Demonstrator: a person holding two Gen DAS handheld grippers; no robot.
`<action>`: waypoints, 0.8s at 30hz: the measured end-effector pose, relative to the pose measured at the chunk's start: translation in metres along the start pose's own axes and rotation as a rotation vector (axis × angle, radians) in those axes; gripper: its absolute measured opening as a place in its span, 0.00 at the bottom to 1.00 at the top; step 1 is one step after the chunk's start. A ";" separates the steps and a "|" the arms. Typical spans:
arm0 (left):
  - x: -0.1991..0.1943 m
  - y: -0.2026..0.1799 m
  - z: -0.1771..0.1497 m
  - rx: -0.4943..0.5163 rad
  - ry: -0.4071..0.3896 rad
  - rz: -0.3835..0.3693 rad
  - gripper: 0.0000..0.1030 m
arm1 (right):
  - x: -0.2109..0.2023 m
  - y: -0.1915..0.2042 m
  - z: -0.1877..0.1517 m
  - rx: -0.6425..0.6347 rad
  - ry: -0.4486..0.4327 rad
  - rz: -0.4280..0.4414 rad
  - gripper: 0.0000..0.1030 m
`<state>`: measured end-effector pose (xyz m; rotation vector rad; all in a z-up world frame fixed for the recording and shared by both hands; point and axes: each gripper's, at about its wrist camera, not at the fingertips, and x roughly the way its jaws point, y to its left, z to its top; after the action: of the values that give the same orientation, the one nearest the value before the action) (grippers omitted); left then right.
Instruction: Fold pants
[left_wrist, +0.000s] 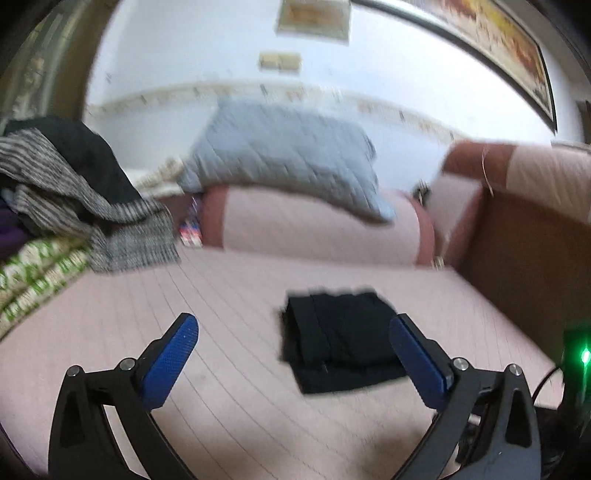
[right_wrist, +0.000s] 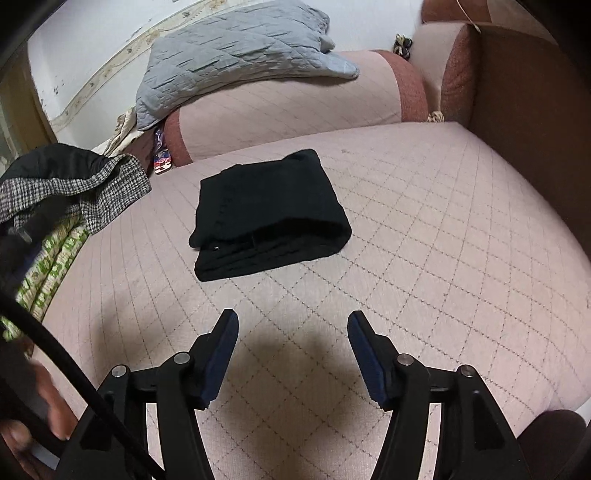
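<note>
Right wrist view shows the black pants (right_wrist: 267, 216) folded into a compact stack on the pink quilted mattress (right_wrist: 424, 240), well ahead of the right gripper (right_wrist: 293, 328), whose blue pads stand spread and empty; left wrist view, blurred, shows the left gripper (left_wrist: 293, 332) likewise spread wide, holding nothing; a grey quilted pillow (right_wrist: 229, 51) rests on the bolster (right_wrist: 295, 110) behind.

Left wrist: low over the mattress (left_wrist: 229, 295), facing the wall, blurred; folded pants (left_wrist: 340, 343) by the right fingertip.
Right wrist: higher, tilted down; pants (right_wrist: 269, 218) well beyond the fingertips.
Shared: mattress, pants, bolster (right_wrist: 288, 118), grey quilt (left_wrist: 288, 155).
</note>
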<state>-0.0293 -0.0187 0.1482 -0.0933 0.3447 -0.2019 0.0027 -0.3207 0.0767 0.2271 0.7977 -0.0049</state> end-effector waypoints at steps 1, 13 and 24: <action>-0.004 0.002 0.003 -0.002 -0.026 0.006 1.00 | -0.001 0.003 0.000 -0.009 -0.006 -0.006 0.65; 0.026 0.036 0.001 -0.113 0.146 0.004 1.00 | 0.018 0.045 -0.002 -0.108 0.012 -0.007 0.69; 0.042 0.019 -0.018 -0.038 0.237 -0.026 1.00 | 0.032 0.045 -0.006 -0.128 0.031 -0.018 0.71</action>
<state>0.0070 -0.0105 0.1152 -0.1123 0.5833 -0.2333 0.0248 -0.2732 0.0590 0.0987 0.8280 0.0331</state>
